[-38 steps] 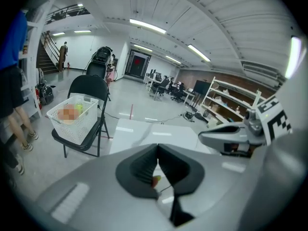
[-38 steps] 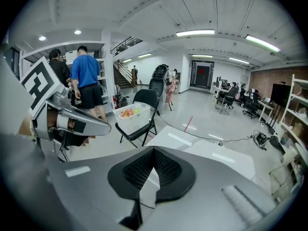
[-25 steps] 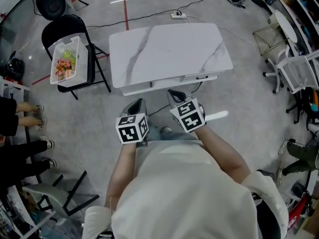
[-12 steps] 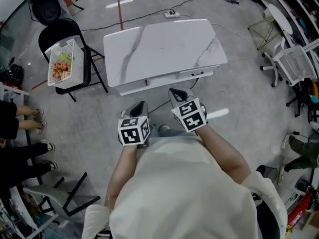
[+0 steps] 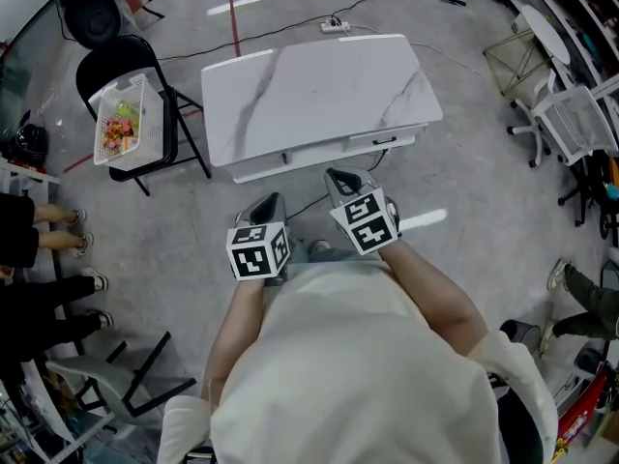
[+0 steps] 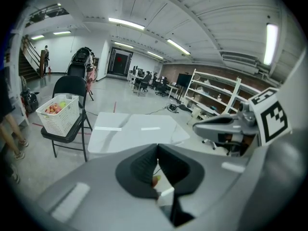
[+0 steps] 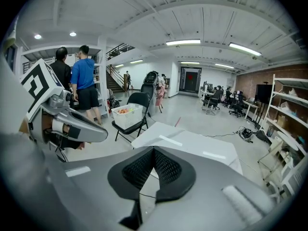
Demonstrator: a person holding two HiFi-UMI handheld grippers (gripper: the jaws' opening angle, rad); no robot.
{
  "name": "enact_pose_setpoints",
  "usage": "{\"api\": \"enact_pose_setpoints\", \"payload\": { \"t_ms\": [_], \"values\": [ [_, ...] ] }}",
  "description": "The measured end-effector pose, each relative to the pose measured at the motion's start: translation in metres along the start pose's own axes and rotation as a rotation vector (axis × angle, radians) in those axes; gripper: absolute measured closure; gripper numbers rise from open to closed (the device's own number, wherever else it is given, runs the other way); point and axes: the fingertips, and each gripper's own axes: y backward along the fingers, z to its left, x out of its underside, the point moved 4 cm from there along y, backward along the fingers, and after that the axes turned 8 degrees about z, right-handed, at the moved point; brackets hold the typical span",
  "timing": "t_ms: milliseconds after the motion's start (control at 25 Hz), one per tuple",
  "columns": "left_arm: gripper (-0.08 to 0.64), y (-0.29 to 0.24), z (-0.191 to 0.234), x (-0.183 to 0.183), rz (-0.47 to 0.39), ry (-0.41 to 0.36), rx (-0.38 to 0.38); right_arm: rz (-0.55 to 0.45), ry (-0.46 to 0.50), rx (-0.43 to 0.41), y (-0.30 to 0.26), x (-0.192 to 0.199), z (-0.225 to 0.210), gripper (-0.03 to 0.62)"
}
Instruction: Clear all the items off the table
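White marble-look counter (image 5: pixel 319 95) is bare in every view, with nothing on top. Clearing looks done, and I see nothing left to pick. The items (image 5: pixel 121 124) are off the counter in a white slatted plastic basket (image 5: pixel 152 114). They are a mixed pile of small red, green and yellow things, too small to name. The pile looks to stay below the rim, and nothing hangs over the side. The basket rests on the seat of a black folding chair (image 5: pixel 131 56), which stands near the counter's left end, not touching it. No other container with contents shows.

The left gripper (image 6: pixel 157 147) has its jaws together at the tips with nothing clamped between the pads. A tiny reddish-green speck shows in the gap behind the tips; I cannot tell what it is or whether it lies beyond the gripper. The right gripper (image 7: pixel 154 149) has its jaws fully together and is empty. Both are held close to the person's body, side by side, short of the counter's near edge. They point toward the counter and touch nothing.

My read is that the task is at its end or idle. At most, a check remains that nothing fell to the grey concrete floor (image 5: pixel 464 259); the patches of it in view show no stray items. Further out, a power strip (image 5: pixel 336 27) with its cable lies beyond the counter's far edge, with a red tape line (image 5: pixel 232 22) beside it. Bystanders' legs (image 5: pixel 39 230) show at the left edge. White office chairs (image 5: pixel 580 124) and shelving stand at the right.
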Motion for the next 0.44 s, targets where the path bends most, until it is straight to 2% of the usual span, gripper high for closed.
{"api": "enact_pose_setpoints", "payload": {
  "t_ms": [440],
  "values": [
    [0.552, -0.0032, -0.0039, -0.0081, -0.003, -0.010, -0.002, -0.006, -0.019, 0.006, 0.0012, 0.0008, -0.0088, 0.595]
  ]
}}
